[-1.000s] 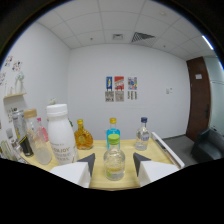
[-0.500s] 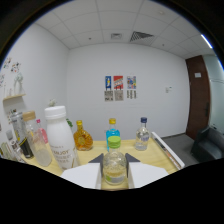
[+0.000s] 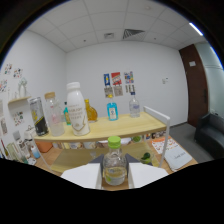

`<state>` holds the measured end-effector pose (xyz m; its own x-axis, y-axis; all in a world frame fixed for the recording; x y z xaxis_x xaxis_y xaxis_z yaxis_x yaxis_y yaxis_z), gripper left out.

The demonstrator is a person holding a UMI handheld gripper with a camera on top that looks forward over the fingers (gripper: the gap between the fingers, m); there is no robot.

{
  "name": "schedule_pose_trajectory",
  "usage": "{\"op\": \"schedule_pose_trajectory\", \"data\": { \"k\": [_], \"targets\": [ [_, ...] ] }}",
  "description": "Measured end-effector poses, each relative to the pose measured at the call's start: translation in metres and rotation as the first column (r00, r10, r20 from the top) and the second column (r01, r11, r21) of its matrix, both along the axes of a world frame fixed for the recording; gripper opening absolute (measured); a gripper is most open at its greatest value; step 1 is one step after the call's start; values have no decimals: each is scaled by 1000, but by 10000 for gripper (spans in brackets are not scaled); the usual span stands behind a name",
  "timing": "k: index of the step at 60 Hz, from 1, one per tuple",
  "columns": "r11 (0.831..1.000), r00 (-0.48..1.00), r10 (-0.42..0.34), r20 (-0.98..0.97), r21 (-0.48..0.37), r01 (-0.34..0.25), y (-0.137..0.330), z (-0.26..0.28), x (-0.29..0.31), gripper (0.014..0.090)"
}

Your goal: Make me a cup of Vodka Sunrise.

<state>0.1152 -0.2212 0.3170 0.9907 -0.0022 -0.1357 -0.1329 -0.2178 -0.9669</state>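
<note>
My gripper (image 3: 115, 175) holds a small clear bottle with a green cap (image 3: 114, 162): my two white fingers (image 3: 82, 176) press against its left and right sides, pinching it upright between them. The bottle's lower part contains a pale yellowish liquid, and its cap rises above my fingertips. It hangs clear of the table, raised in front of the table's edge.

Beyond the jaws stands a long, light wooden table with a white frame (image 3: 131, 127). On its far-left part, beyond and to the left of my left finger, stands a row of containers: a dark can (image 3: 38, 117), a clear bottle with a tan lid (image 3: 53, 114), and a tall white bottle with a white cap (image 3: 76, 109), just beside one another. Just behind the white bottle stands an amber bottle (image 3: 90, 111). Straight ahead of the jaws, farther along the table top, stands a blue bottle (image 3: 112, 111), and to its right, apart from it, a clear bottle with a dark cap (image 3: 134, 107).

Behind the table, a white wall carries a cluster of small posters (image 3: 118, 84). A dark wooden door (image 3: 195, 85) lies far beyond my right finger. A white shelf unit (image 3: 14, 111) stands against the left wall, well beyond my left finger.
</note>
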Motion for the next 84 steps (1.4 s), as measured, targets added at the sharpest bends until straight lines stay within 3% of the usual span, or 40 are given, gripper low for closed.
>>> {"op": "schedule_pose_trajectory", "data": {
  "k": [8,16,30,43,54,69,84],
  "targets": [
    [994,1000,-13,-28,-106,10,-5,-73,-3,349],
    [987,1000,-17,1,-161,17,-2,-124,-3,351],
    [982,907,60,417,-190,22,9,-144,7,349],
    [980,575,164,801,-199,-2,16,-139,7,349],
    [979,180,203,962,-200,-37,20,-129,0,348],
    [969,-297,216,930,-240,-48,22,-126,-8,348],
    [967,-589,206,782,-257,-3,27,-115,-7,349]
  ]
}}
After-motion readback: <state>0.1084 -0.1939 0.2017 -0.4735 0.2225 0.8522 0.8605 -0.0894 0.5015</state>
